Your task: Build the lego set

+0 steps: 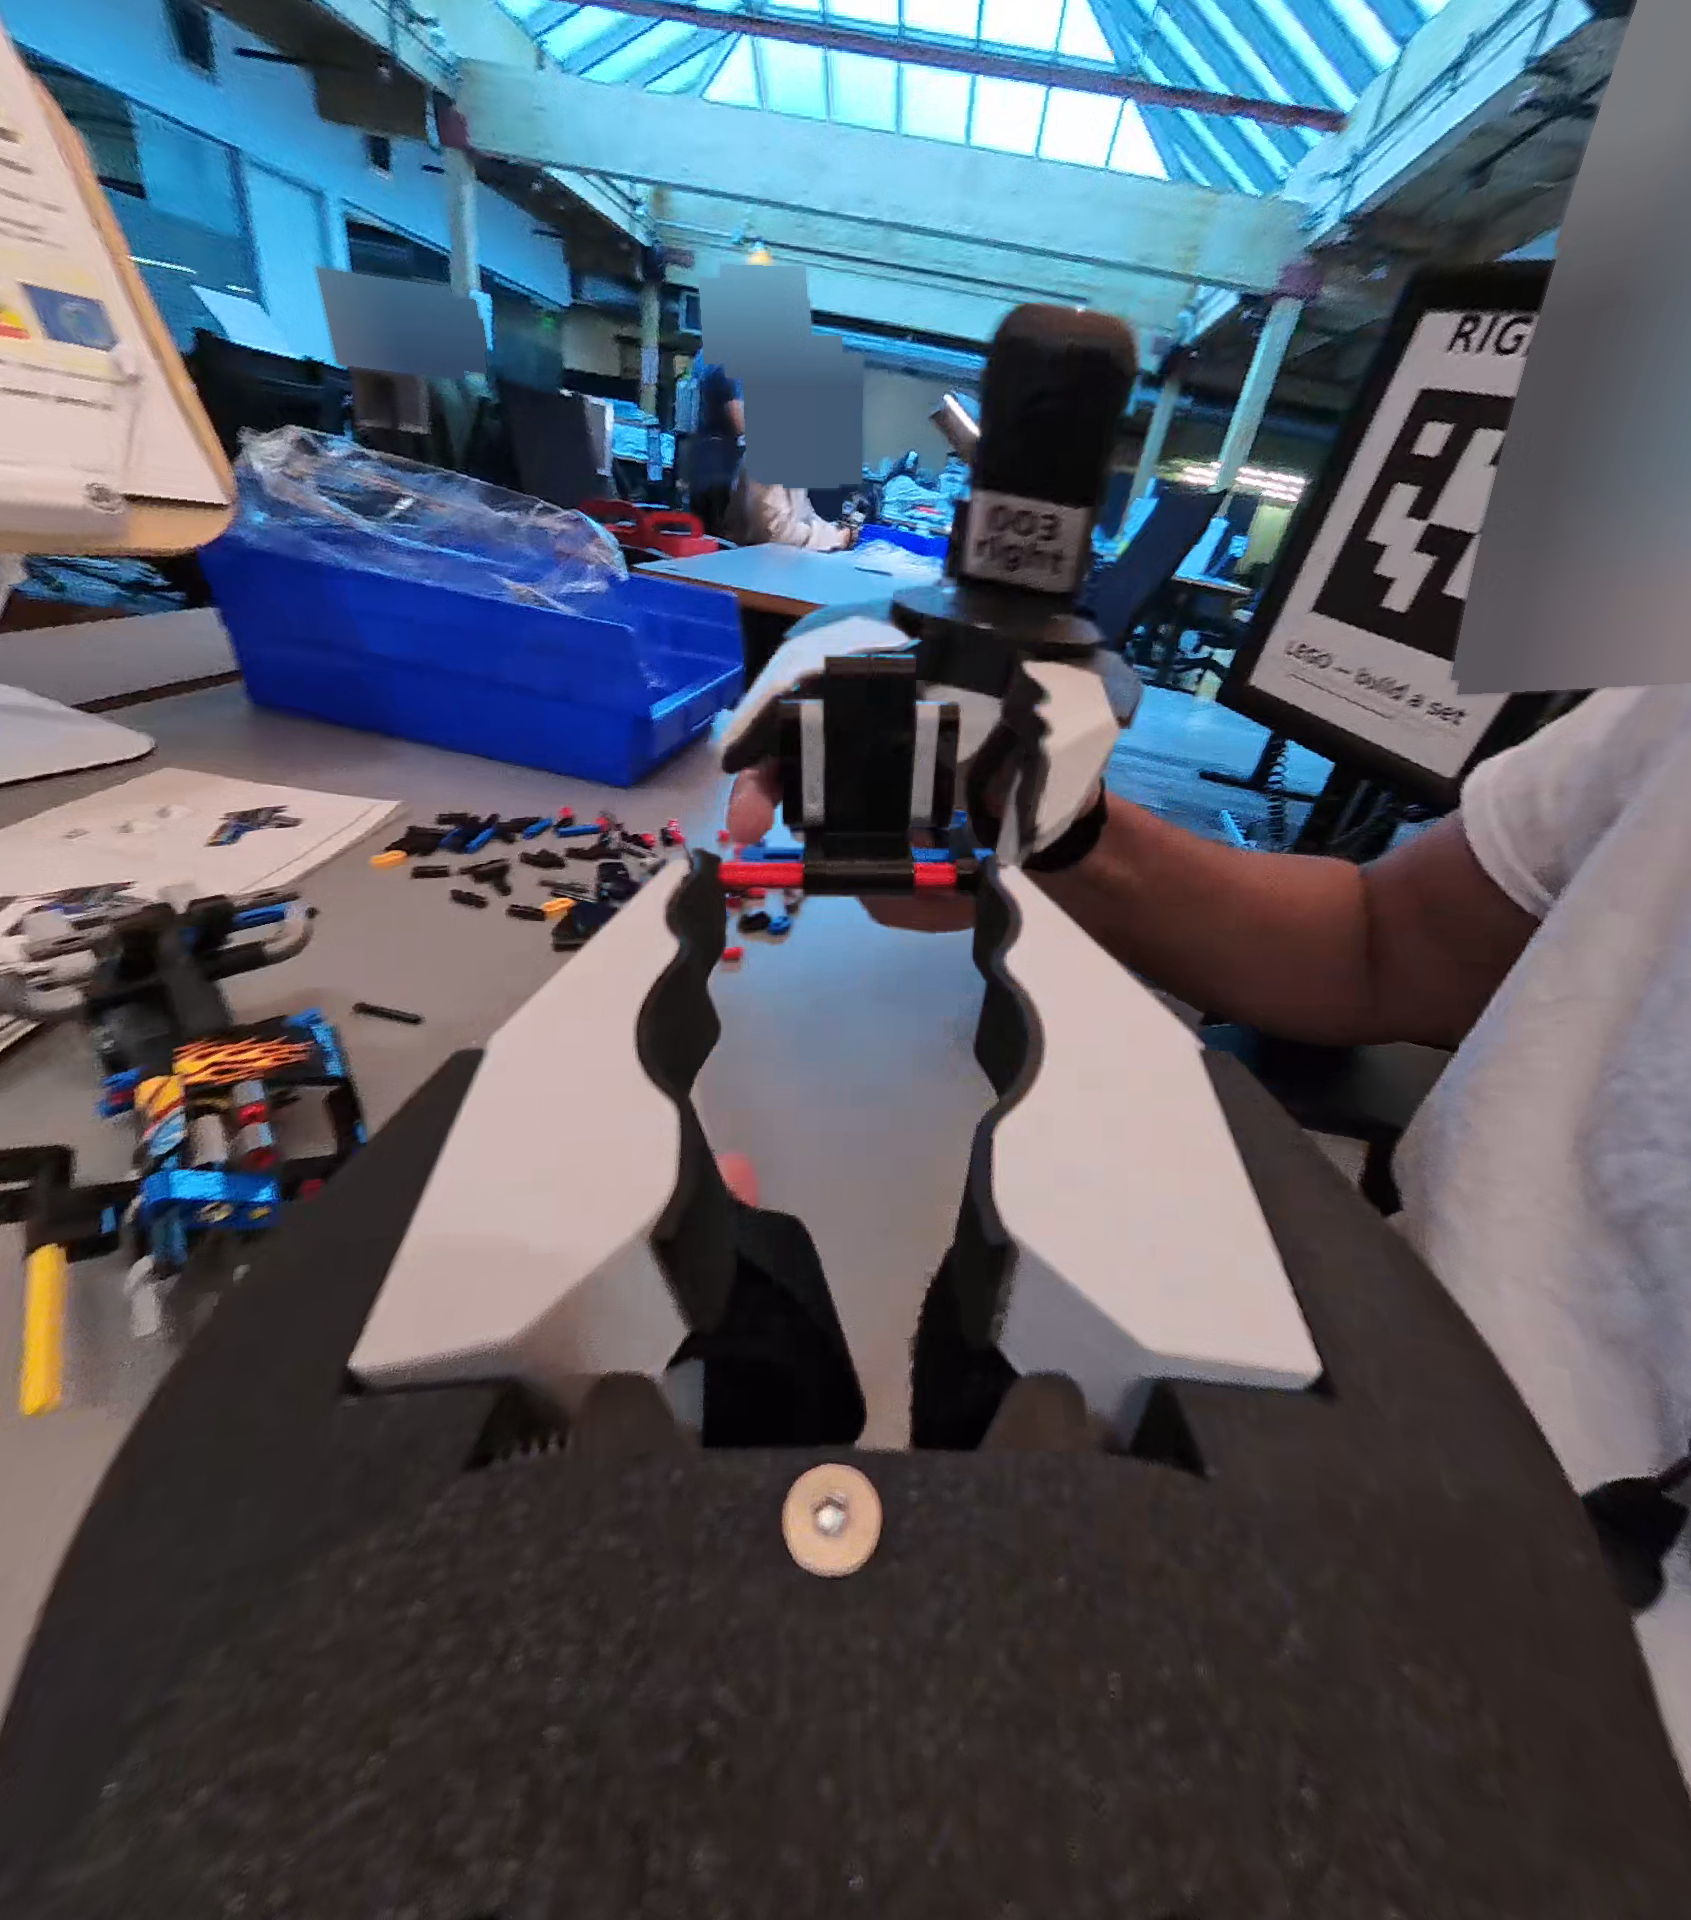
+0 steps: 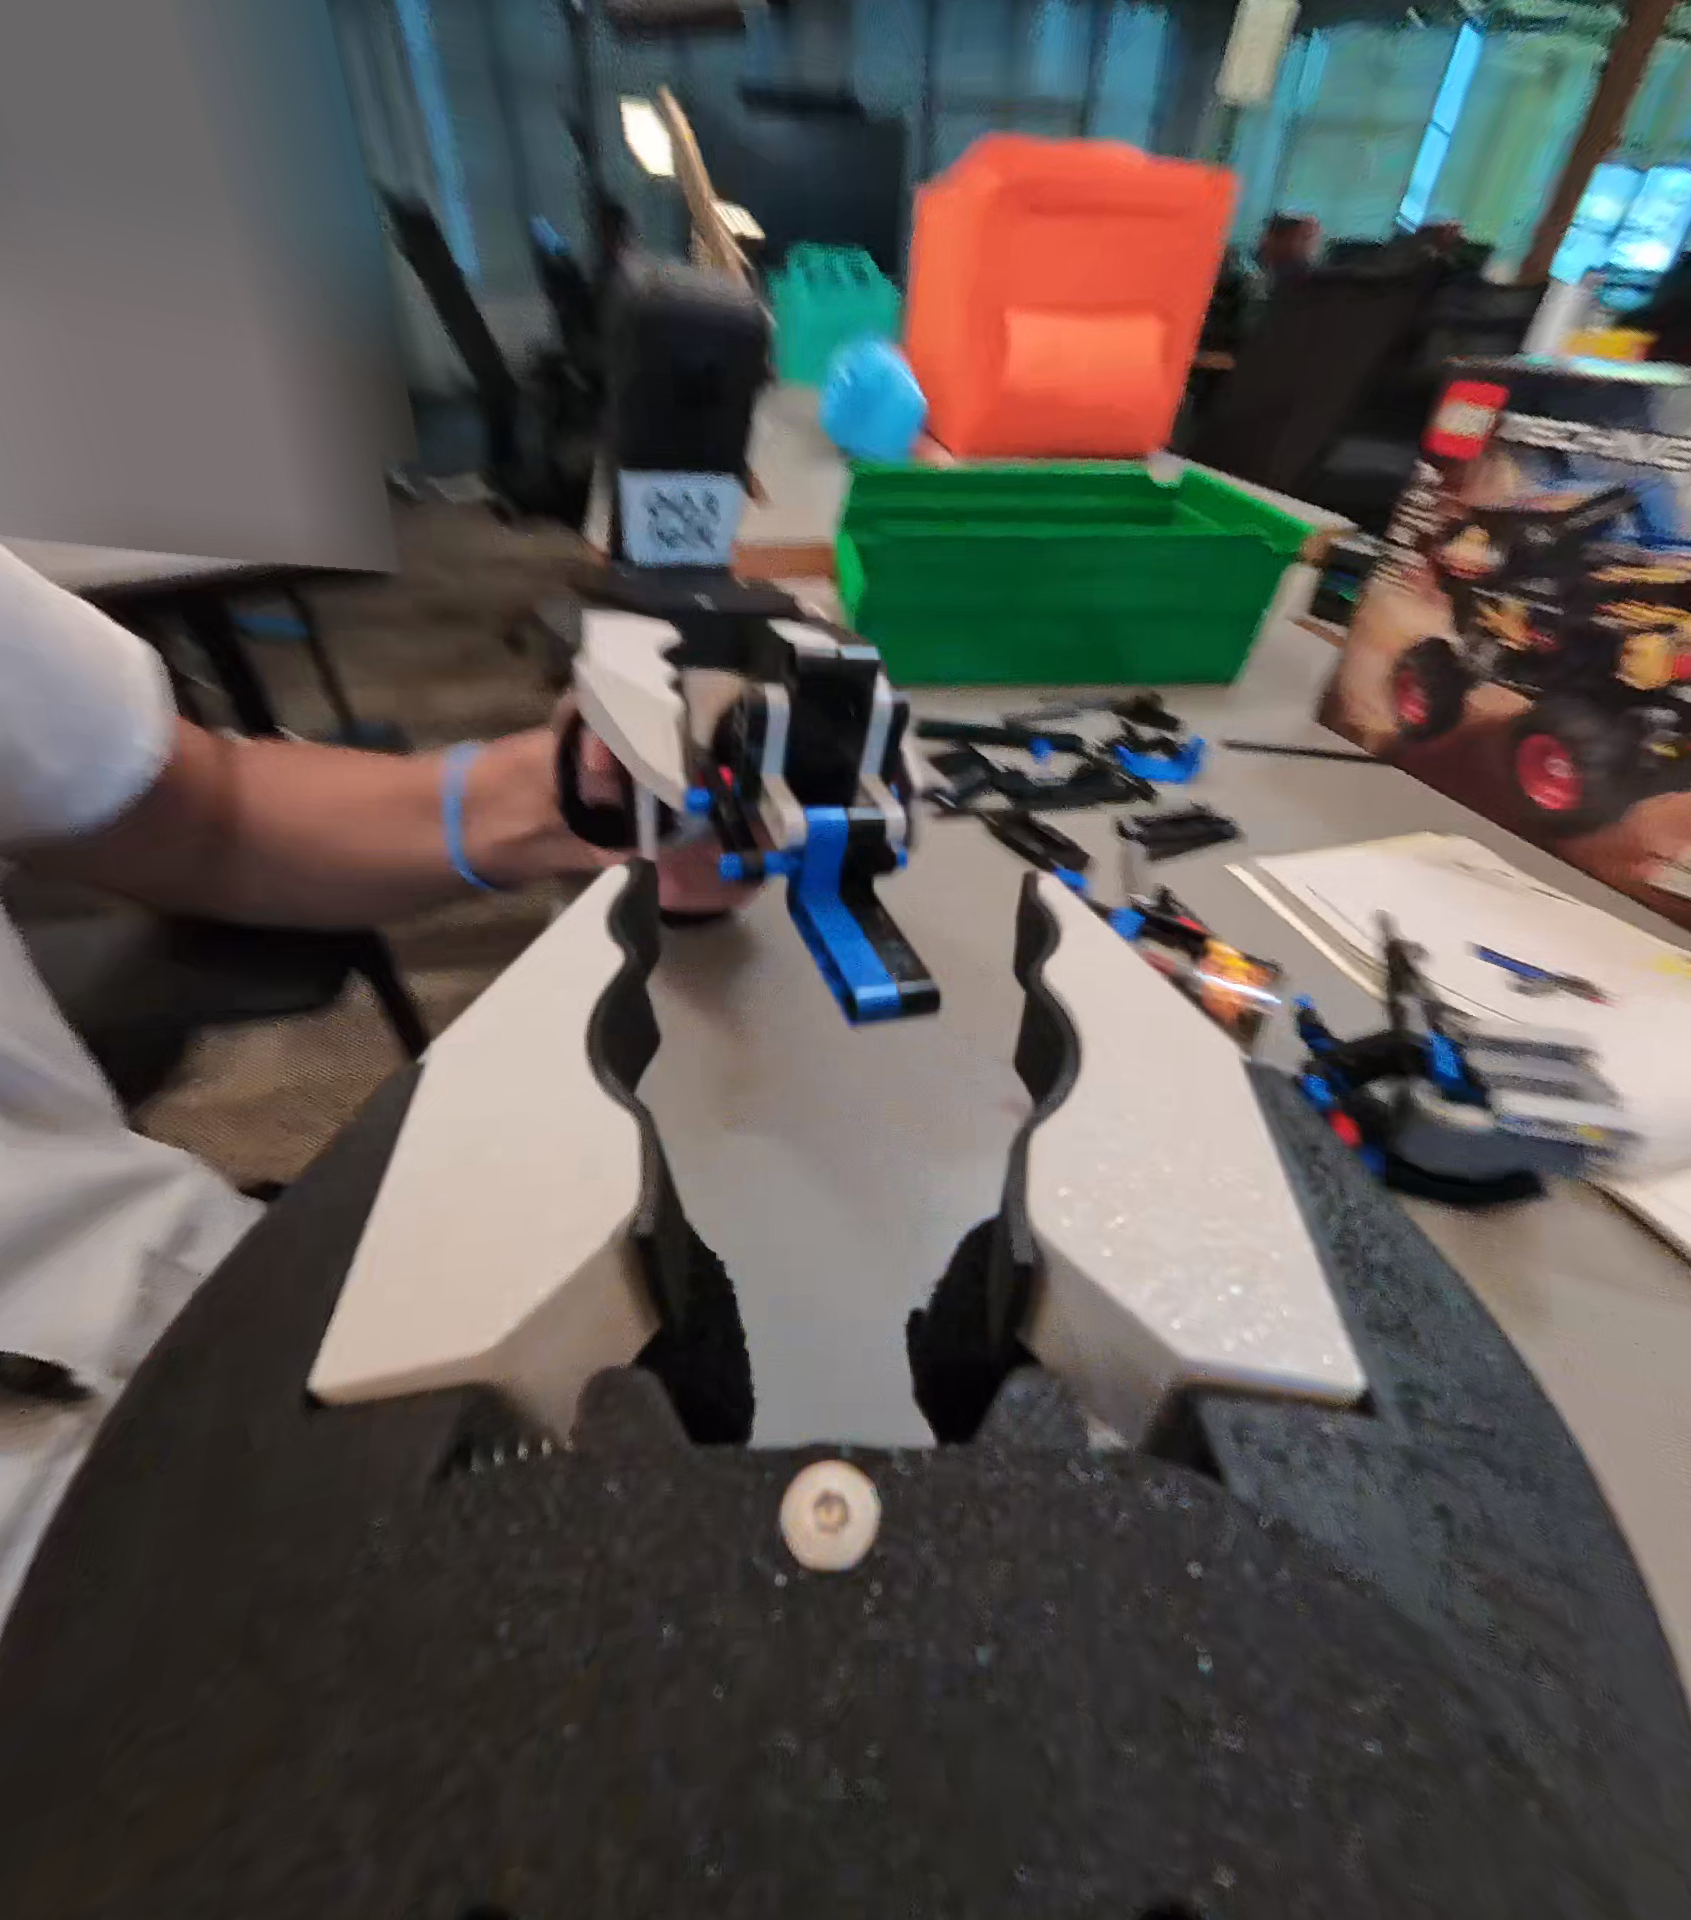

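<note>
My left gripper (image 1: pixel 846 873) is shut on a small lego sub-assembly (image 1: pixel 768 875), with a red axle and black part spanning its fingertips. In the right wrist view the same gripper (image 2: pixel 820 821) holds this piece (image 2: pixel 836 914) above the table, with a blue and black beam sticking out towards the camera. My right gripper (image 2: pixel 836 888) is open and empty, its fingers either side of the beam's end. I cannot tell if they touch. It faces the left gripper in the left wrist view (image 1: pixel 872 769). The part-built truck model (image 1: pixel 197 1091) lies on the table (image 1: pixel 820 1039).
Loose lego pieces (image 1: pixel 529 852) are scattered mid-table, also in the right wrist view (image 2: pixel 1059 769). Instruction booklets (image 1: pixel 93 862) (image 2: pixel 1547 966), a lego box (image 2: pixel 1589 644), a blue bin (image 1: pixel 467 644), a green bin (image 2: pixel 1049 571) and a yellow axle (image 1: pixel 41 1330) lie around. My two grippers' fingertips are within a few centimetres of each other.
</note>
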`<state>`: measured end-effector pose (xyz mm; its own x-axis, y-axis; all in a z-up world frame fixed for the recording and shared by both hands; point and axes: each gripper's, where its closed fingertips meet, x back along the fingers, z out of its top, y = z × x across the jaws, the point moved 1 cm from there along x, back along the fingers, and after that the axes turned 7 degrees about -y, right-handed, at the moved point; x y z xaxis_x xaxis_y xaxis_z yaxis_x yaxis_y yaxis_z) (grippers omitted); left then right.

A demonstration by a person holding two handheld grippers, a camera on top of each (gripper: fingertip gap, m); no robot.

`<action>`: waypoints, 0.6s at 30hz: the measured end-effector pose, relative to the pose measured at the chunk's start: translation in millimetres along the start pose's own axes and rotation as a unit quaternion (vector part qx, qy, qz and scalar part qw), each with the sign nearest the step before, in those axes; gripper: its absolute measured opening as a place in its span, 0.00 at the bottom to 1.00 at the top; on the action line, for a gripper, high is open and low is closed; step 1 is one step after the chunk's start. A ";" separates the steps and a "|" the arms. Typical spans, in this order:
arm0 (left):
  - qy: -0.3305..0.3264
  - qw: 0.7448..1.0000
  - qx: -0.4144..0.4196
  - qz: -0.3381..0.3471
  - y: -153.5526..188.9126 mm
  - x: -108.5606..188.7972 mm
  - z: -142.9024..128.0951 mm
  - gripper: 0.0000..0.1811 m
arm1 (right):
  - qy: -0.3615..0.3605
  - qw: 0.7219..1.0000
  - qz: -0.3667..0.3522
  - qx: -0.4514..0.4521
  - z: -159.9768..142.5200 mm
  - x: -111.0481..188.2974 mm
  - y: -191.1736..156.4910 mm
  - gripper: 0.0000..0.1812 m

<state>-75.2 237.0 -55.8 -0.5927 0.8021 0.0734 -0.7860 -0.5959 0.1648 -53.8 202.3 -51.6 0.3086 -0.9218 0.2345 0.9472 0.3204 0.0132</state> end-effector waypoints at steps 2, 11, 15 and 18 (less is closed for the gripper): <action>0.003 1.000 -0.002 -0.012 6.5 -3.9 0.0 0.26 | 0.028 0.997 0.074 -0.026 1.4 -0.6 -16.7 0.36; -0.009 0.999 -0.030 -0.020 17.7 -15.2 -5.4 0.26 | 0.019 0.995 0.090 -0.035 -7.8 -1.2 -21.5 0.22; -0.073 0.993 -0.089 0.000 16.5 -17.4 -23.0 0.26 | -0.088 0.994 0.055 0.033 -27.6 -0.9 -19.3 0.24; -0.129 0.983 -0.134 -0.002 21.8 -20.8 -37.0 0.26 | -0.167 0.982 0.037 0.080 -41.4 -2.6 -24.0 0.24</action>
<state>-86.6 205.8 -90.2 -0.5527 0.7672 0.3255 -0.8266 -0.5544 -0.0969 -73.7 188.0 -92.7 0.3050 -0.7806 0.5456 0.8894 0.4383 0.1298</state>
